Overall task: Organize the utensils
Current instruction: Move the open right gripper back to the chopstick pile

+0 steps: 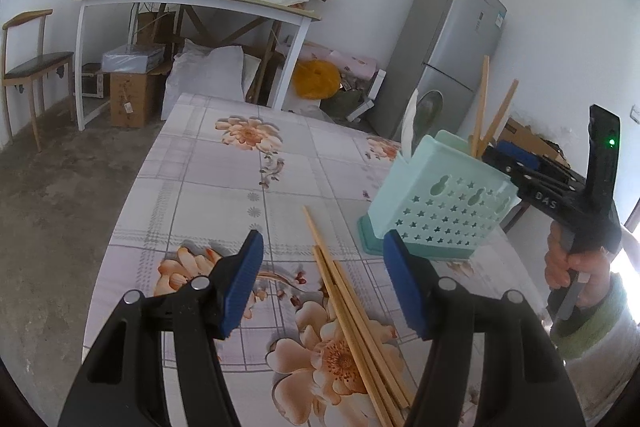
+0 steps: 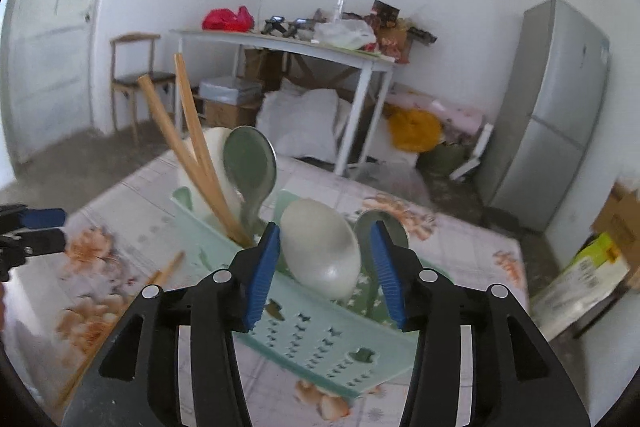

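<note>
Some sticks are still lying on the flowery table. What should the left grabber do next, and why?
Probably lower the open left gripper onto the loose chopsticks beneath it and close. They lie on the tablecloth, while two others already stand in the green holder.

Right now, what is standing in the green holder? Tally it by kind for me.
In the holder:
Wooden chopsticks: 2
White spoons: 2
Green spoons: 2, one partly hidden behind a gripper finger
Total: 6
</note>
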A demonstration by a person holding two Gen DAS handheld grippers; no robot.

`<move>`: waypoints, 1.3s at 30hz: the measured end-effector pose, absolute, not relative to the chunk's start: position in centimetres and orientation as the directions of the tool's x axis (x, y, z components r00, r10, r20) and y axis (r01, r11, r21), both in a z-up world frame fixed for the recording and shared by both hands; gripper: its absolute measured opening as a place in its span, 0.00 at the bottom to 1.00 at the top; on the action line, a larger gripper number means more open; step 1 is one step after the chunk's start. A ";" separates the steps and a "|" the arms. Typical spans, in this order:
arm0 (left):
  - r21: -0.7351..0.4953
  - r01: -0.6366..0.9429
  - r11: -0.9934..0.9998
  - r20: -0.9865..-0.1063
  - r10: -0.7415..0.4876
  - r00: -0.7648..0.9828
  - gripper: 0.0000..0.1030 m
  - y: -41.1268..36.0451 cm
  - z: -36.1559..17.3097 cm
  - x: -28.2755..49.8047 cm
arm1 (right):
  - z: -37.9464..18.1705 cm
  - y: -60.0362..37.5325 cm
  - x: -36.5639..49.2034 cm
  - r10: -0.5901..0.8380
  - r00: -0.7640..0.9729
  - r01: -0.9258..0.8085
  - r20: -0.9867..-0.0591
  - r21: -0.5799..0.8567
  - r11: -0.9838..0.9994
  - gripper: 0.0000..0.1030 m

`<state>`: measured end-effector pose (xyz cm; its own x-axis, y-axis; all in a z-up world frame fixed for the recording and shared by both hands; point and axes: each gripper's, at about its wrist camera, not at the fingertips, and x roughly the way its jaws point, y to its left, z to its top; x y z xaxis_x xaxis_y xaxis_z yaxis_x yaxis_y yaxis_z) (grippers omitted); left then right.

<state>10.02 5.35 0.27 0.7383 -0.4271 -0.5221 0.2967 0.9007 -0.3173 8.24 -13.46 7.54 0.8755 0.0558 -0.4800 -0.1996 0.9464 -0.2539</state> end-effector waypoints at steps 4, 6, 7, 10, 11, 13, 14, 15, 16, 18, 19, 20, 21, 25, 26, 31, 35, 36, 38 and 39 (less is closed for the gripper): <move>-0.317 0.291 0.903 -0.529 -0.423 0.736 0.58 5.3 0.1 10.0 | 7.3 -13.4 8.6 -0.038 0.883 -0.120 -0.467 -0.304 0.945 0.30; -0.315 0.290 0.904 -0.532 -0.421 0.735 0.58 5.3 0.1 10.1 | 7.2 -13.9 8.4 -0.067 0.883 -0.086 -0.465 -0.301 0.950 0.14; -0.315 0.288 0.904 -0.534 -0.420 0.734 0.58 5.3 0.0 10.1 | 7.2 -14.3 8.1 -0.094 0.882 -0.055 -0.461 -0.300 0.953 0.11; -0.321 0.285 0.903 -0.536 -0.421 0.732 0.59 5.4 -0.1 10.5 | 7.5 -15.9 7.0 -0.138 0.881 0.006 -0.453 -0.280 0.960 0.05; -0.323 0.285 0.902 -0.537 -0.423 0.730 0.59 5.4 -0.2 10.6 | 7.6 -16.3 6.6 -0.147 0.877 0.019 -0.457 -0.272 0.962 0.05; -0.325 0.286 0.902 -0.539 -0.425 0.728 0.58 5.4 -0.3 10.7 | 7.6 -17.4 5.8 -0.161 0.869 0.044 -0.468 -0.251 0.967 0.05; -0.325 0.286 0.901 -0.540 -0.426 0.726 0.58 5.4 -0.4 10.8 | 7.7 -18.0 5.4 -0.173 0.863 0.062 -0.474 -0.240 0.969 0.05; -0.328 0.287 0.900 -0.541 -0.428 0.724 0.58 5.4 -0.5 10.8 | 7.7 -18.4 5.1 -0.182 0.860 0.075 -0.477 -0.233 0.969 0.07; -0.329 0.287 0.900 -0.542 -0.428 0.723 0.58 5.4 -0.5 10.9 | 7.7 -19.0 4.7 -0.200 0.852 0.100 -0.484 -0.225 0.969 0.13; -0.330 0.287 0.899 -0.542 -0.429 0.722 0.58 5.4 -0.5 10.9 | 8.1 -20.0 3.9 -0.209 0.848 0.132 -0.487 -0.188 0.973 0.30; -0.330 0.287 0.899 -0.541 -0.429 0.723 0.59 5.4 -0.5 10.9 | 8.3 -20.2 3.5 -0.206 0.852 0.140 -0.482 -0.169 0.976 0.38; -0.329 0.286 0.900 -0.542 -0.428 0.723 0.58 5.4 -0.5 10.9 | 8.7 -20.6 2.8 -0.190 0.862 0.141 -0.471 -0.139 0.980 0.40; -0.329 0.286 0.900 -0.542 -0.428 0.723 0.59 5.4 -0.5 10.9 | 9.2 -20.9 2.1 -0.174 0.874 0.138 -0.453 -0.111 0.984 0.43; -0.328 0.287 0.900 -0.532 -0.427 0.731 0.59 5.6 -0.3 10.7 | 11.0 -20.9 1.4 -0.061 0.918 0.069 -0.393 0.007 0.998 0.51; -0.328 0.288 0.900 -0.530 -0.428 0.732 0.59 5.7 -0.2 10.6 | 11.4 -20.6 2.1 -0.036 0.918 0.049 -0.394 0.023 0.999 0.51; -0.323 0.300 0.897 -0.516 -0.433 0.739 0.59 5.7 0.4 9.9 | 11.7 -18.1 8.0 0.076 0.870 -0.052 -0.488 0.062 0.997 0.35; -0.320 0.309 0.896 -0.514 -0.438 0.738 0.59 5.8 0.5 9.2 | 10.4 -16.5 13.9 0.125 0.784 -0.091 -0.608 0.086 0.992 0.16; -0.320 0.309 0.896 -0.515 -0.438 0.737 0.59 5.8 0.5 9.1 | 9.8 -16.2 15.2 0.120 0.761 -0.093 -0.637 0.076 0.993 0.13; -0.322 0.308 0.896 -0.520 -0.439 0.733 0.59 6.0 0.3 9.1 | 9.5 -16.0 15.3 0.104 0.756 -0.098 -0.647 0.045 0.994 0.09; -0.322 0.305 0.896 -0.524 -0.437 0.731 0.59 6.1 0.2 9.1 | 9.5 -16.0 15.3 0.087 0.755 -0.093 -0.650 0.025 0.995 0.04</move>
